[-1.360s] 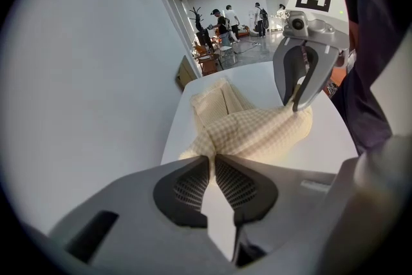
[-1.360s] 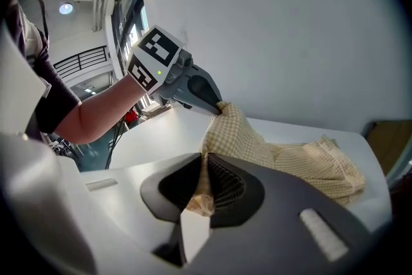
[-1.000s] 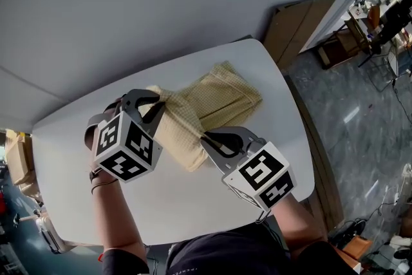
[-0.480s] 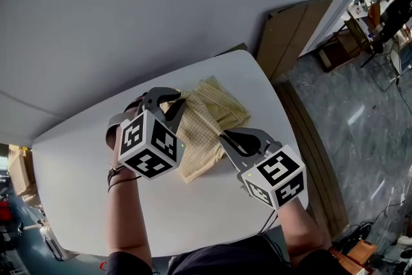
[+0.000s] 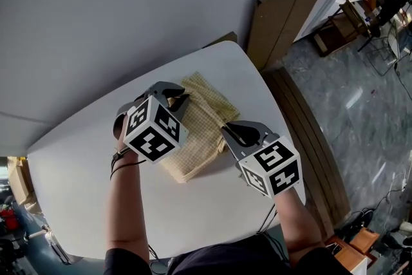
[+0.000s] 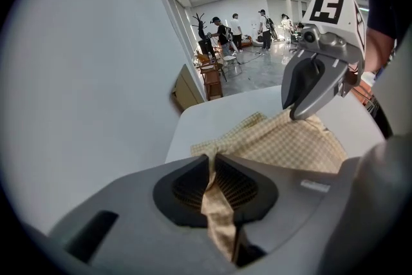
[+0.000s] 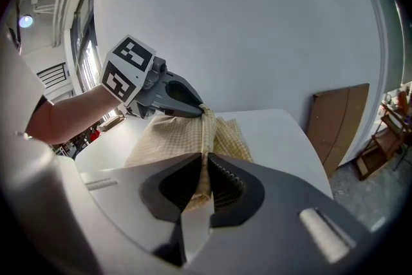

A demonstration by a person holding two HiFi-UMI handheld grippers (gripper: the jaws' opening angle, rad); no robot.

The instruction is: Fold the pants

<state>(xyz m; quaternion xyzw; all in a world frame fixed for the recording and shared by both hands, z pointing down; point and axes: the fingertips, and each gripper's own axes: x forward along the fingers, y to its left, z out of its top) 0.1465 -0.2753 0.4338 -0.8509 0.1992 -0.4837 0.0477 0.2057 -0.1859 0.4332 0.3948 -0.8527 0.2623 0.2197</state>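
Pale yellow checked pants (image 5: 201,129) lie partly doubled over on the white table (image 5: 90,196), near its far right end. My left gripper (image 5: 177,98) is shut on a bunched edge of the cloth at the pants' far side; the fabric runs between its jaws (image 6: 211,161). At the pants' right edge my right gripper (image 5: 226,132) is shut on the cloth too, which is pinched between its pads (image 7: 205,161). Each gripper shows in the other's view: the right gripper (image 6: 300,114) and the left gripper (image 7: 198,110). The cloth (image 7: 168,138) hangs stretched between them.
A brown board (image 5: 283,19) leans on the grey wall past the table's far right corner. The table's rounded right edge (image 5: 283,119) drops to a grey marbled floor. Furniture (image 5: 335,42) and several people (image 6: 235,26) stand far off in the hall.
Both grippers have carried the held edges of the pants across the cloth toward the table's far right end and lower. The pants now lie more doubled over and compact.
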